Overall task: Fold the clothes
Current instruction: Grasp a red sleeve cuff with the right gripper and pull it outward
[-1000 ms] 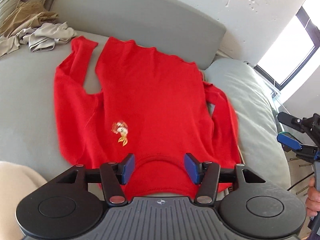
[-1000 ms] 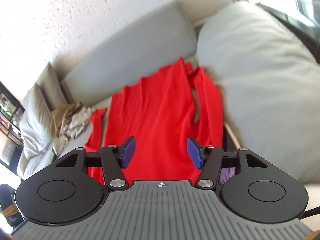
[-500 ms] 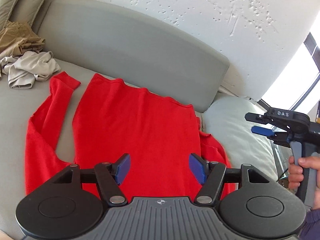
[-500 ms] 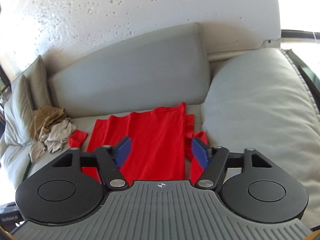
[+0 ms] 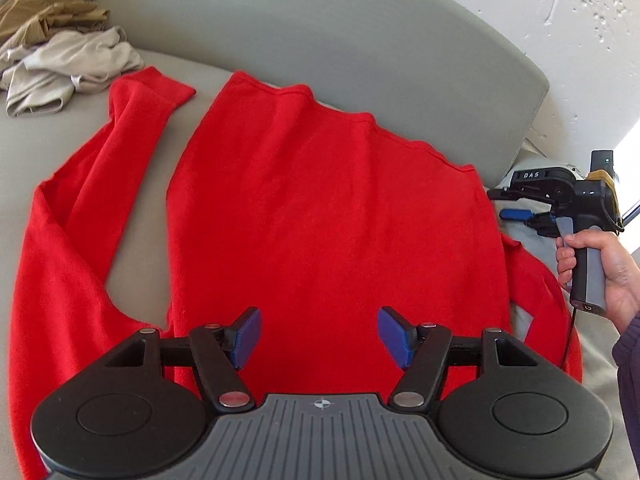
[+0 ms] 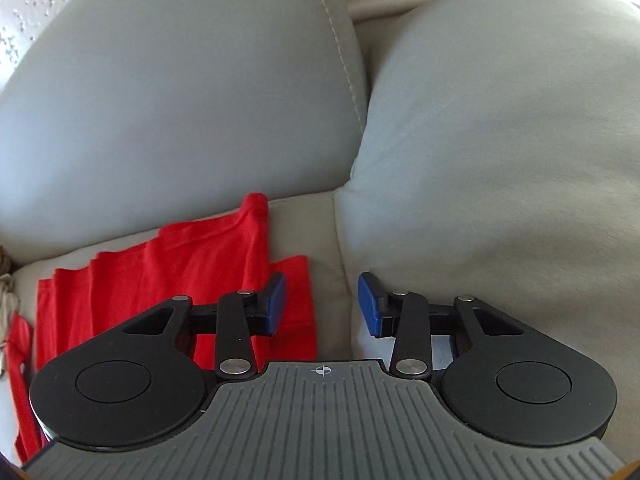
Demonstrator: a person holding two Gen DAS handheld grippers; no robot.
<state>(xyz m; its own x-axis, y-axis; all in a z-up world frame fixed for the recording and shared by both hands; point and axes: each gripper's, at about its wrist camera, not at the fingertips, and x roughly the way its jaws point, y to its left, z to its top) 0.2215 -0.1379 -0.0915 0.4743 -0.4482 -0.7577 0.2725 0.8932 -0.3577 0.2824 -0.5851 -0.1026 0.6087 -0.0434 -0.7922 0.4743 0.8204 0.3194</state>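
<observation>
**One red top spread flat, two grippers above it holding nothing**

On the grey sofa seat [image 5: 192,72] lies one red long-sleeved top [image 5: 320,208], spread flat with its hem toward the far backrest [image 5: 340,40]. Its two sleeves lie along the body: the left sleeve [image 5: 72,216] is set apart from the body by a wedge of bare seat, with its cuff at the far left, and the right sleeve [image 5: 536,284] runs down the right edge. At the far left sits one small heap of two crumpled garments, a pale beige one [image 5: 68,68] just beside the left cuff and a tan one [image 5: 48,8] behind it.

The left gripper [image 5: 319,334] hovers over the middle of the top, tilted downward, its two blue pads wide apart and nothing between them. The right gripper [image 6: 321,305] is held by a hand [image 5: 600,264] at the right side, near the far right corner of the hem. Its jaws are closing with nothing pinched: in the right wrist view the left pad is seen against the red cuff [image 6: 296,300] and the right pad against the seat, beside one large pale cushion [image 6: 500,140]. Whether the pad touches the cloth cannot be told.
</observation>
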